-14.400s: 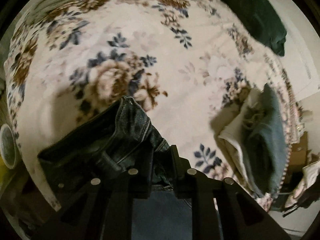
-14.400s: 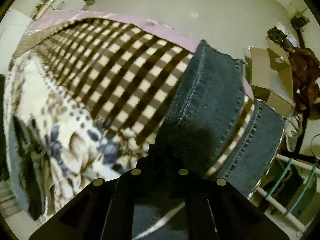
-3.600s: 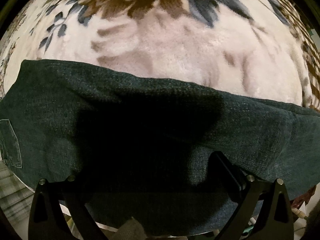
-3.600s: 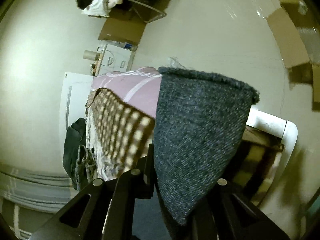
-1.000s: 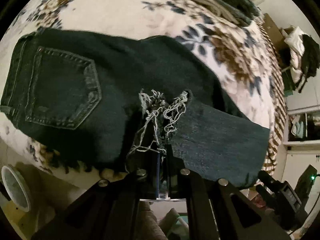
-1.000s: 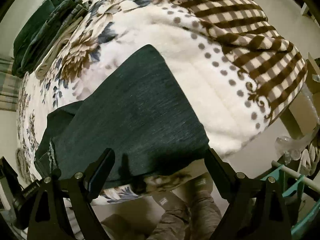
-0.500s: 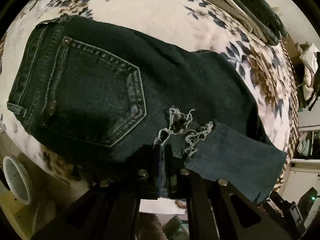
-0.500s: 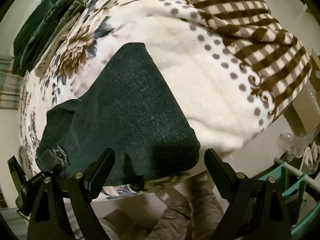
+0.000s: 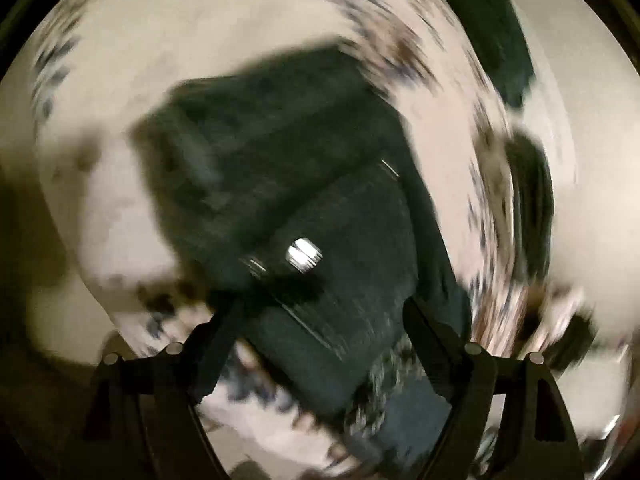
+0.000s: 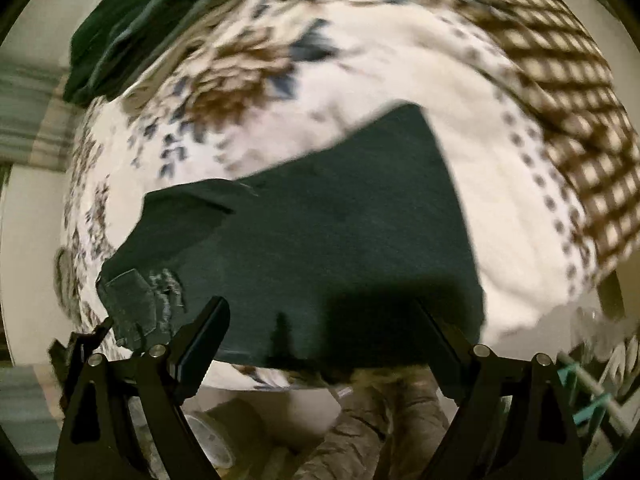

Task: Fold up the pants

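Observation:
Dark denim pants (image 10: 320, 248) lie folded on a floral blanket (image 10: 400, 60) over a bed. In the right wrist view the leg end spreads toward the right and the frayed hem and back pocket (image 10: 136, 304) sit at the left. My right gripper (image 10: 324, 332) is open and empty above the pants' near edge. The left wrist view is blurred by motion. There the pants (image 9: 288, 184) show with the pocket area and a shiny metal piece (image 9: 305, 254). My left gripper (image 9: 320, 332) is open, its jaws wide apart over the pants.
A pile of dark folded clothes (image 10: 120, 28) lies at the far side of the bed; it also shows in the left wrist view (image 9: 492, 48). The blanket's brown checked border (image 10: 568, 92) hangs at the right. The person's legs (image 10: 380, 420) stand below the bed edge.
My left gripper has opened and let go of the frayed hem, and it is swinging fast over the pants. My right gripper stays open and has shifted slightly.

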